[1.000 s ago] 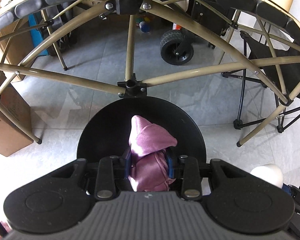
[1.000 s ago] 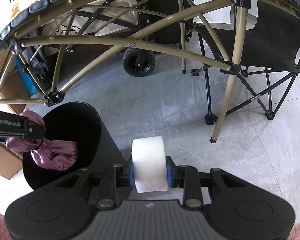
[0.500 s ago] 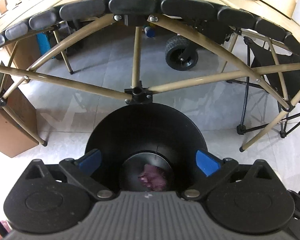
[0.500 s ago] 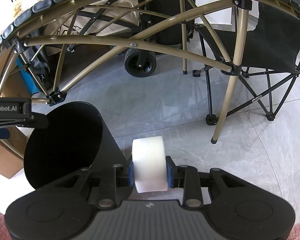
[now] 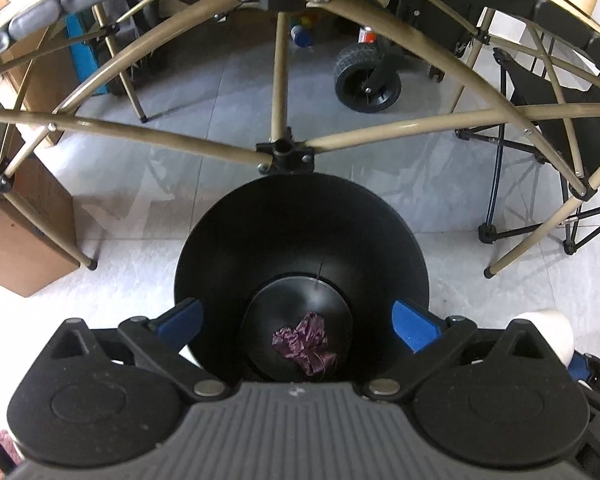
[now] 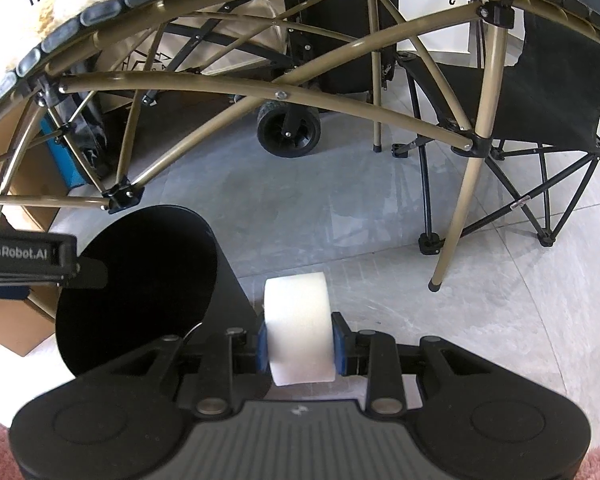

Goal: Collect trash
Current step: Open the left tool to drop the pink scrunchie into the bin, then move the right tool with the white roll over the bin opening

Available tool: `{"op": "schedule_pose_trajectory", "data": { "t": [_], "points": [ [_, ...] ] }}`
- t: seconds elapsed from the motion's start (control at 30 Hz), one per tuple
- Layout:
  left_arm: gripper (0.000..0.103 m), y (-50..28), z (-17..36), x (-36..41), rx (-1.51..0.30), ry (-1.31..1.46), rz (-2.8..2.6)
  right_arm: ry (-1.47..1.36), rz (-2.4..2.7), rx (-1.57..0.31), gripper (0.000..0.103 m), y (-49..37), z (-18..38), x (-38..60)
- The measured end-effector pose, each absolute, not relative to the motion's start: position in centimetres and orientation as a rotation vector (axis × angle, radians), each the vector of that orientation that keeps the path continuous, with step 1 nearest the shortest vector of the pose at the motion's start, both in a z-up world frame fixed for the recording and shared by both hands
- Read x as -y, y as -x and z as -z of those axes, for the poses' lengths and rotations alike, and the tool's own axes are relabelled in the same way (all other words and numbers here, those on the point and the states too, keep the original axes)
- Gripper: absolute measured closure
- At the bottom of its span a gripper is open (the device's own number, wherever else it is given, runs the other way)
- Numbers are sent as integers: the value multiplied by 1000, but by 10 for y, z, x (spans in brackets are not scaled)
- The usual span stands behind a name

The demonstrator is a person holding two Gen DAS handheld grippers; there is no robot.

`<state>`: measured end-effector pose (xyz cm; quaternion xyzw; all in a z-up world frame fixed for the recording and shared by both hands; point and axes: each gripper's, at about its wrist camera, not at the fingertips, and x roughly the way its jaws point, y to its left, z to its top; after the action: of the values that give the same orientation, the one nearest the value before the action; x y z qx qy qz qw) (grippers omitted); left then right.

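A round black bin [image 5: 300,216] stands on the floor under the table's edge. A crumpled purple cloth [image 5: 305,345] lies at its bottom. My left gripper [image 5: 298,320] hangs over the bin's mouth, wide open, its blue pads [image 5: 180,318] apart and nothing between them. In the right wrist view the same bin [image 6: 140,280] is at the left, with the left gripper's side [image 6: 28,256] over its rim. My right gripper [image 6: 300,346] is shut on a white roll [image 6: 298,324], held to the right of the bin above the floor. The white roll [image 5: 548,334] also shows in the left wrist view.
A folding table's tan frame [image 5: 284,148] arches overhead. Cardboard boxes [image 5: 24,236] sit at the left, a black wheel [image 5: 366,80] stands behind, and a black folding chair [image 6: 540,92] is at the right. Grey tiled floor [image 6: 340,208] lies between them.
My left gripper opened wide and let the purple cloth go; it dropped to the bottom of the bin. The right gripper kept still with the white roll.
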<state>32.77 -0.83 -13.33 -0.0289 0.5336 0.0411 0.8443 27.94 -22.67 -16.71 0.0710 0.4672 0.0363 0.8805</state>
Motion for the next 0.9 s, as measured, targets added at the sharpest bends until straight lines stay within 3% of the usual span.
{"op": "schedule_pose_trajectory", "data": {
  "t": [0.9],
  "points": [
    [0, -295, 124, -37, -1230, 124, -59, -95, -174, -894, 74, -279, 137, 173]
  ]
}}
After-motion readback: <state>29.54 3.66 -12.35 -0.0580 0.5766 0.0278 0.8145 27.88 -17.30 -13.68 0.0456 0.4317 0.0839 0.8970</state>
